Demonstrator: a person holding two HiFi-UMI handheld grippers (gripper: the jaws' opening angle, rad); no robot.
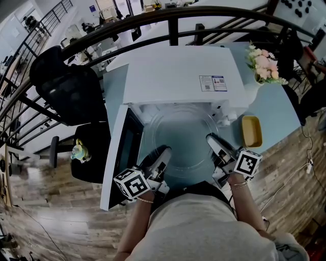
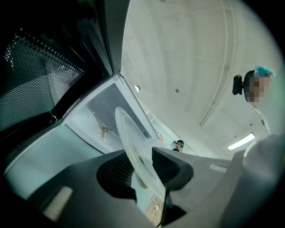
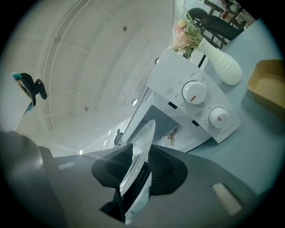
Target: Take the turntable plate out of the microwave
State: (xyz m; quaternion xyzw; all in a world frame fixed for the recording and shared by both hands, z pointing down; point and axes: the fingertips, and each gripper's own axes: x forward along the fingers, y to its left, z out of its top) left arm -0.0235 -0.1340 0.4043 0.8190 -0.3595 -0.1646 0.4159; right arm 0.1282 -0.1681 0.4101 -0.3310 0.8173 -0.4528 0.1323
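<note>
The clear glass turntable plate (image 1: 182,138) hangs level just in front of the white microwave (image 1: 178,76), partly inside its open mouth. My left gripper (image 1: 162,159) is shut on the plate's near-left rim. My right gripper (image 1: 215,145) is shut on its right rim. In the left gripper view the plate's edge (image 2: 129,142) runs between the dark pads of the left gripper (image 2: 143,165). Behind it is the bare cavity floor with the roller ring (image 2: 103,129). In the right gripper view the rim (image 3: 141,149) is pinched in the right gripper (image 3: 140,168).
The microwave door (image 1: 118,155) stands swung open at the left. A yellow tray (image 1: 251,131) and a white vase of flowers (image 1: 262,63) sit on the pale blue table (image 1: 277,109) to the right. A black office chair (image 1: 71,92) stands at the left, beyond a curved black railing (image 1: 173,12).
</note>
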